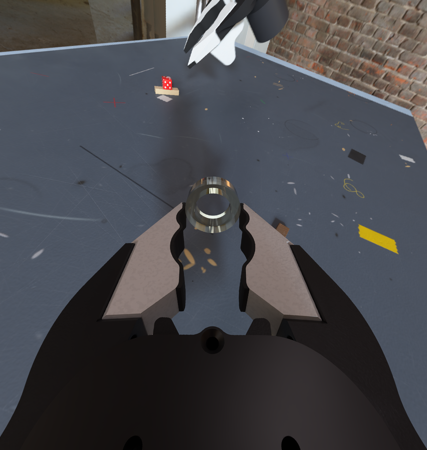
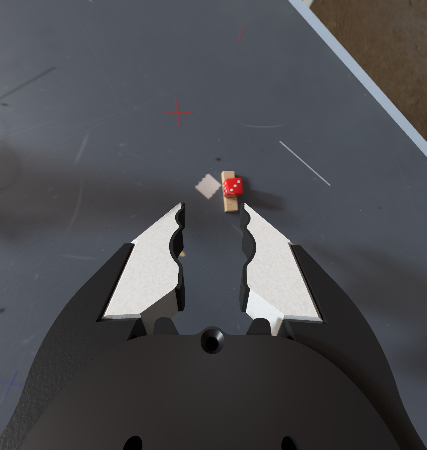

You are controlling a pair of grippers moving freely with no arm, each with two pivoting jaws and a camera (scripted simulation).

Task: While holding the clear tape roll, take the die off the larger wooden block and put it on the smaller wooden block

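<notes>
My left gripper is shut on the clear tape roll and holds it above the table, the roll's hole facing the camera. The red die sits on the larger, pale wooden block at the far side of the table. The smaller, darker wooden block lies just right of my left gripper, partly hidden by a finger. In the right wrist view the die and the pale block lie just beyond my right gripper, which is open and empty above the table. The right gripper also shows in the left wrist view.
The dark grey table is scratched and marked, with a red cross, a white patch beside the pale block, a yellow tape strip and a black patch. The table edge runs along the right; a brick wall stands beyond.
</notes>
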